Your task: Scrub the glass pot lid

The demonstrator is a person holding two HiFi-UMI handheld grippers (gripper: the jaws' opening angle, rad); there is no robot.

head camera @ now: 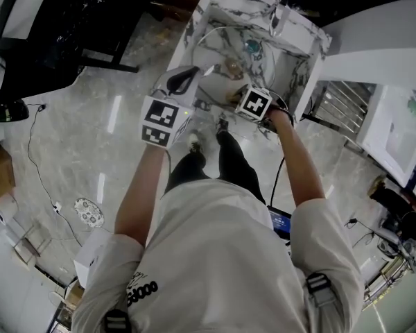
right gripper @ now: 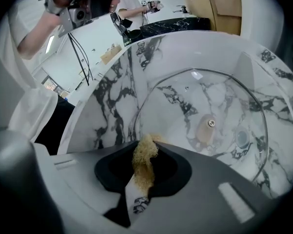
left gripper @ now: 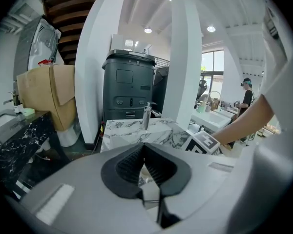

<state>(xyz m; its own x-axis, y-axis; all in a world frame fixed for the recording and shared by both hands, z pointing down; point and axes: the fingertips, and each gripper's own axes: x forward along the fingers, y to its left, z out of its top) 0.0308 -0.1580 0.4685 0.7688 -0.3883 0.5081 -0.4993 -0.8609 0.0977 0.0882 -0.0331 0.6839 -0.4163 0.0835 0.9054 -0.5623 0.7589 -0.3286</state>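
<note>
Right gripper (right gripper: pixel 147 149), jaws clamped on a tuft of tan, fibrous scrubber (right gripper: pixel 144 168), points down into a white marble sink (right gripper: pixel 112 94) with black veining. Just beyond the scrubber, the glass pot lid (right gripper: pixel 207 126) leans inside the basin: clear, round, thin-rimmed, with a pale knob at its centre. Left gripper (left gripper: pixel 144 150) is held level above the sink's near edge, jaws together with nothing between them. Behind the sink are a chrome faucet (left gripper: pixel 146 116), a dark grey cabinet (left gripper: pixel 129 89) and a cardboard box (left gripper: pixel 49 94). The floor (head camera: pixel 90 137) is glossy grey stone. The black print on the person's shirt is too partial to read.
</note>
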